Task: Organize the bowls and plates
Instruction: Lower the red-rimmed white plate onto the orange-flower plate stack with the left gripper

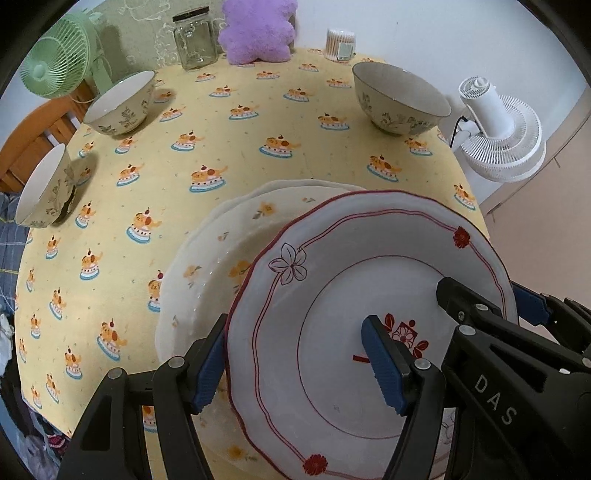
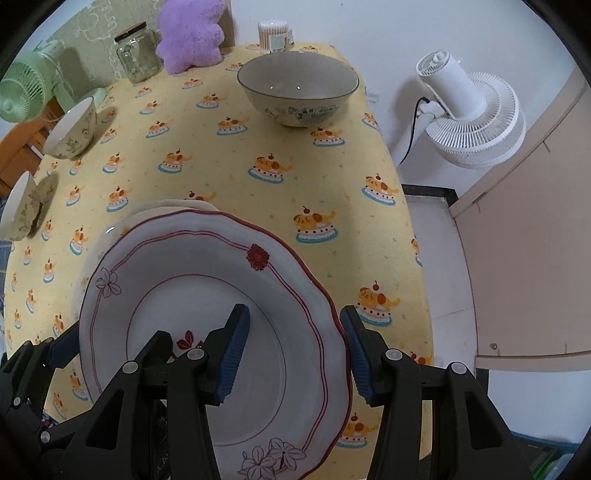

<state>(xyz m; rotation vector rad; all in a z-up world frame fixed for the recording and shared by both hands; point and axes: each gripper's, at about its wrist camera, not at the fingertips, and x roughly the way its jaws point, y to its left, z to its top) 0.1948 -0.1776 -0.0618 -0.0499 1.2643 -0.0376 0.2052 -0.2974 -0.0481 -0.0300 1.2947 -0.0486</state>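
Observation:
A white plate with a red scalloped rim (image 1: 343,280) (image 2: 173,266) lies tilted over a stack of cream plates with orange flowers (image 1: 221,251) (image 2: 147,212). My left gripper (image 1: 295,365) is open, its jaws straddling the red-rimmed plate's left edge. My right gripper (image 2: 293,356) is open, its jaws straddling the plate's right edge; it also shows in the left wrist view (image 1: 491,306). Three floral bowls stand on the table: one far right (image 1: 399,98) (image 2: 297,86), two at the left (image 1: 120,103) (image 1: 46,188).
The table has a yellow cloth with cake prints (image 1: 229,147). At the back stand a green fan (image 1: 55,55), a glass jar (image 1: 194,38), a purple plush (image 1: 258,29) and a cotton-swab box (image 1: 340,44). A white fan (image 2: 469,110) stands off the right edge.

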